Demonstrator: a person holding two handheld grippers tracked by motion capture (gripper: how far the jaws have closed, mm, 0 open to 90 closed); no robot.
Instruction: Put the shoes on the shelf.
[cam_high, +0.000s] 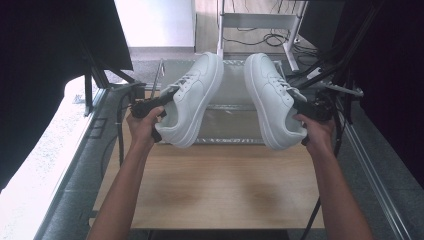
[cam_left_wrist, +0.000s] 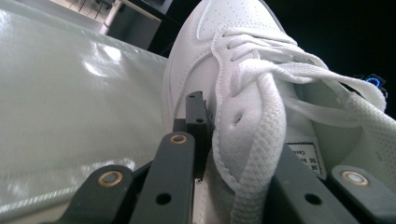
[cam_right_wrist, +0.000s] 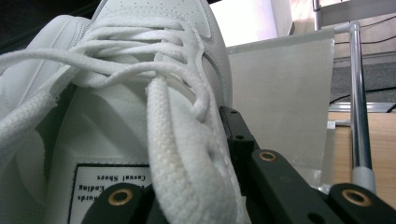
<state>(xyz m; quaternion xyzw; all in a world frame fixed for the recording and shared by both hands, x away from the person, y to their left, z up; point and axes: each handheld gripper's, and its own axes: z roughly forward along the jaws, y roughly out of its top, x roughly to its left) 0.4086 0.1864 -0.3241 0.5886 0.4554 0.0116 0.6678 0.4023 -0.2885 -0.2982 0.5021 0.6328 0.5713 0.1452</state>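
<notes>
Two white lace-up sneakers are held in the air above the table's far half, tipped on their sides with soles facing each other and toes pointing away. My left gripper (cam_high: 159, 106) is shut on the left sneaker (cam_high: 195, 97) at its laced side wall. In the left gripper view, one black jaw of the left gripper (cam_left_wrist: 233, 135) lies outside the left sneaker (cam_left_wrist: 224, 60) and the other inside its opening. My right gripper (cam_high: 302, 106) is shut on the right sneaker (cam_high: 270, 100) in the same manner. The right gripper view has the right gripper (cam_right_wrist: 187, 154) clamped across the right sneaker (cam_right_wrist: 140, 70) beside the tongue label.
A wooden table (cam_high: 215, 185) lies below, with a glossy pale sheet (cam_high: 230, 120) over its far end. A metal rail (cam_right_wrist: 359, 102) borders that sheet. White rack legs (cam_high: 260, 22) and cables stand beyond; dark curtains close both sides.
</notes>
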